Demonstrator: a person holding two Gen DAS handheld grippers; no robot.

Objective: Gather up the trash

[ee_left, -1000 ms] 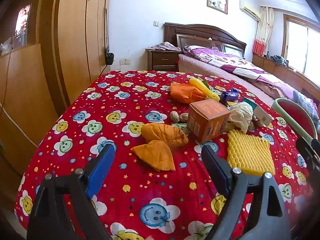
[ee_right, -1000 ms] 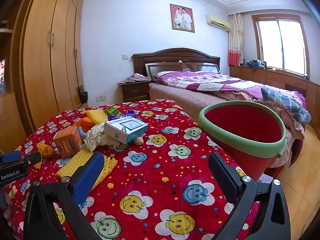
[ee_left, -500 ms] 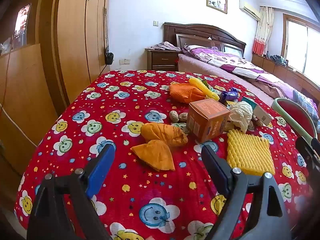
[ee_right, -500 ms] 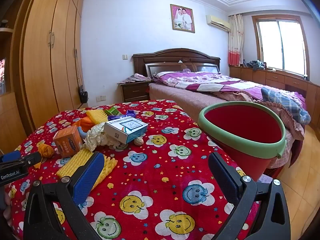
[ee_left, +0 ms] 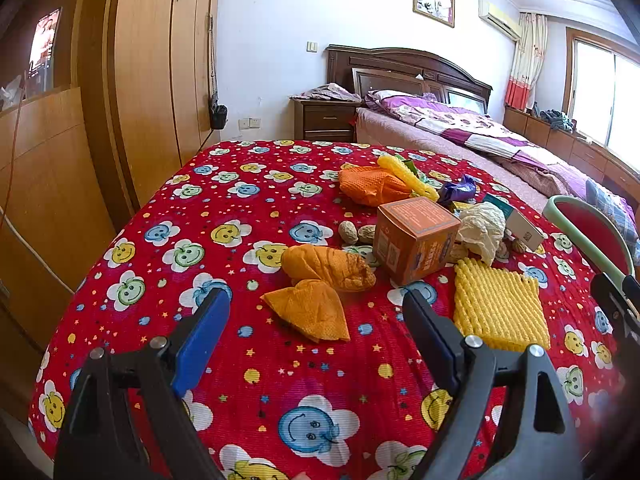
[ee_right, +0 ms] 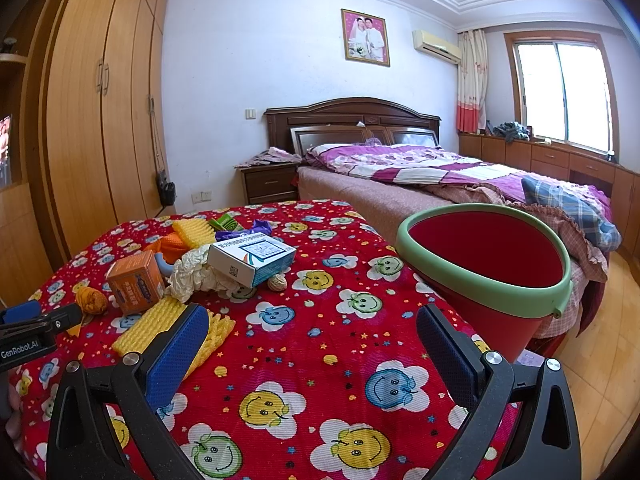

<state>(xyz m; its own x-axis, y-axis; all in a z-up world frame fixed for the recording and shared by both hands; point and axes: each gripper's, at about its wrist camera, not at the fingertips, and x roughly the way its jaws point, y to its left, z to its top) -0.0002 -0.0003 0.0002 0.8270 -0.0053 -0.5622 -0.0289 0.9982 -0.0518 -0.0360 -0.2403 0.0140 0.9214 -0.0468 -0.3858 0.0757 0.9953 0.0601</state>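
Round table under a red smiley-flower cloth, with the trash bunched toward the far right part of the surface. Left gripper held low over the near edge, jaws spread wide and empty, bracketing a flat orange wrapper without touching it. Just beyond that, a crumpled orange bag, then an orange carton standing upright near the centre, two walnuts beside its left face. Yellow foam net lying flat to the right of the carton, near the right edge. Crumpled white paper touching a white-and-blue box tilted on top of the pile; behind these an orange mesh bag and a purple wrapper toward the far edge. Whole left half of the surface bare cloth, open right out to the rim. Right gripper also fully spread, holding nothing, hovering over bare cloth at the near right edge. Red bin with green rim standing off the right edge, mouth tilted toward the table, a clear strip of cloth between it and the pile. Wardrobe beyond the left edge, bed beyond the far one.
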